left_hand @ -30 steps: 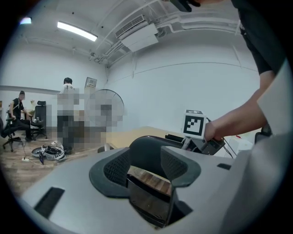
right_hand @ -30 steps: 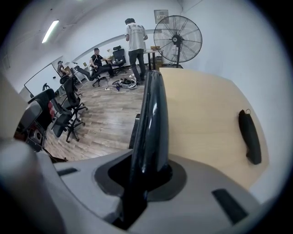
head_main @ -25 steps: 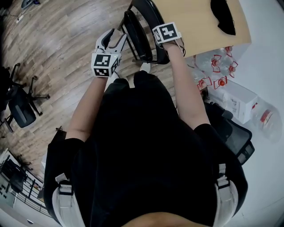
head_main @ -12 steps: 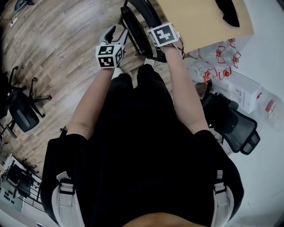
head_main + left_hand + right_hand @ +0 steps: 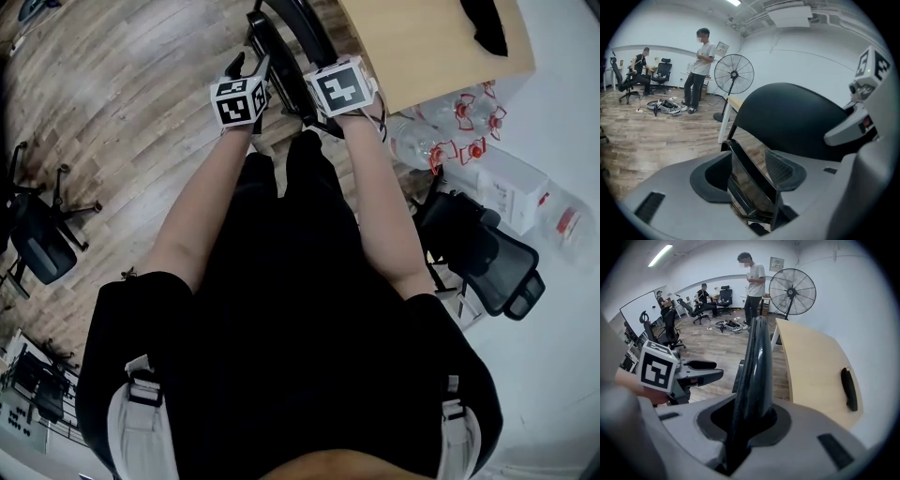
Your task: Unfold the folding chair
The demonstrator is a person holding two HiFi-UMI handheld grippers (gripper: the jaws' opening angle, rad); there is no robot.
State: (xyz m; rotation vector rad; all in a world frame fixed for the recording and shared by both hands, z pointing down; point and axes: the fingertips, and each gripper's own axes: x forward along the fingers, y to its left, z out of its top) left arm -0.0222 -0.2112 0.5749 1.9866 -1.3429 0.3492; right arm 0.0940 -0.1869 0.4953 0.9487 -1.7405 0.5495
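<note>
The right claw (image 5: 749, 420) is clamped shut on a thin, glossy black edge of the folding chair (image 5: 302, 30), which stands folded just ahead of the person's legs. On the same chair, to the left, the left claw (image 5: 750, 171) has just been opening. Its jaws stand a little apart, with a smooth black panel of the chair slanting between the ribbed pads (image 5: 783, 168). The panel may brush one pad, though that is hard to judge. The chair's rounded, matt backrest (image 5: 797, 119) rises just beyond the panel.

To the chair's right a pale wooden worktop (image 5: 811, 366) with a curved edge runs close alongside, leaving little room on that side. A slim black object (image 5: 849, 389) lies on it. To the chair's left the plank floor (image 5: 122, 94) gives room to move. Well past the chair stand a pedestal fan (image 5: 792, 291) and a person (image 5: 752, 282). The head view cuts the chair off at the picture's top edge.
</note>
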